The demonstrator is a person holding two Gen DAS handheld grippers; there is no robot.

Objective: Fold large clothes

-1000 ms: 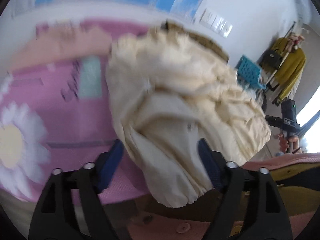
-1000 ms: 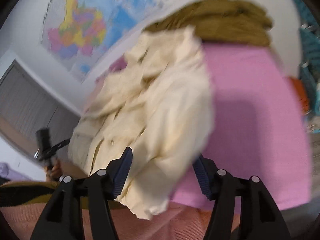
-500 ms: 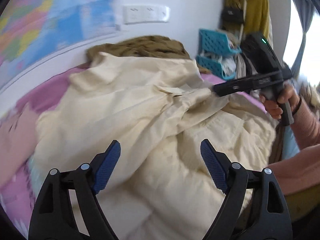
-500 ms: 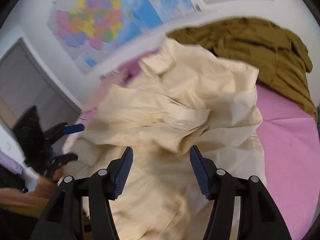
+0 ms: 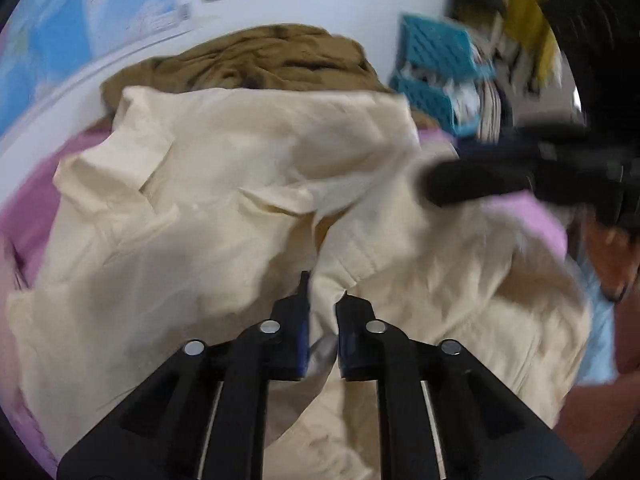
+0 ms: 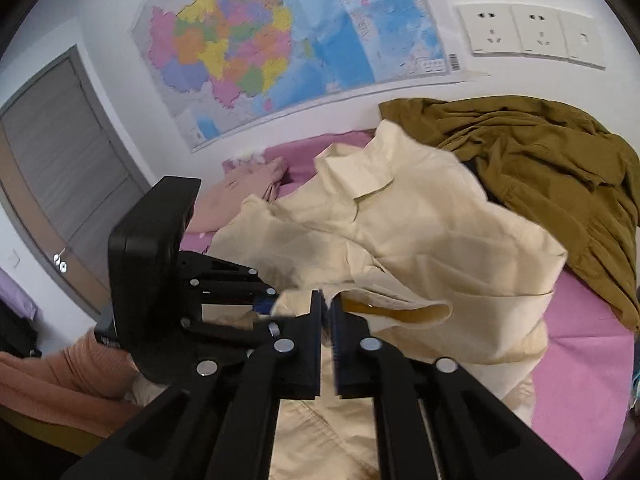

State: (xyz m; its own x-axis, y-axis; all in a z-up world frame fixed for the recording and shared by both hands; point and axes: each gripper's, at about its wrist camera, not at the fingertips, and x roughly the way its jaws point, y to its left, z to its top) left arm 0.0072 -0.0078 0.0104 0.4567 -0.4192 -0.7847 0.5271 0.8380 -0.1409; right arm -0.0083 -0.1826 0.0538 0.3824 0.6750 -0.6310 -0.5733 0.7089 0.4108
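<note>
The large cream cotton shirt (image 6: pixel 400 232) lay crumpled across the pink bed sheet (image 6: pixel 580 320), its collar turned toward the far wall and its body bunched in loose folds toward the near edge. In the left wrist view the same shirt (image 5: pixel 224 184) filled most of the bed, with pink sheet (image 5: pixel 28 208) showing at the left.

The left tongs (image 5: pixel 322 312) had just been closing and stood almost shut, with a fold of the cream fabric pinched between the blue-padded fingers (image 5: pixel 301 320). The right tongs (image 6: pixel 327 312) had likewise just been closing; their jaws stood nearly together on a hem of the shirt, which rose between them. Seen from the right wrist, the left tongs' black body (image 6: pixel 160 272) sat just to the left, close beside the right pair, and an orange ribbed sleeve (image 6: pixel 60 376) lay at the near left. From the left wrist, the right tongs (image 5: pixel 432 188) reached in blurred from the right, above the shirt.

A rumpled olive-brown jacket (image 6: pixel 540 168) lay at the far right of the bed, touching the shirt's far edge. A folded pale pink garment (image 6: pixel 240 196) sat at the far left. A coloured wall map (image 6: pixel 280 48) and white wall sockets (image 6: pixel 532 36) hung on the wall behind, with a grey door (image 6: pixel 60 160) at the left. Teal plastic baskets (image 5: pixel 436 76) stood beyond the bed at the right.
</note>
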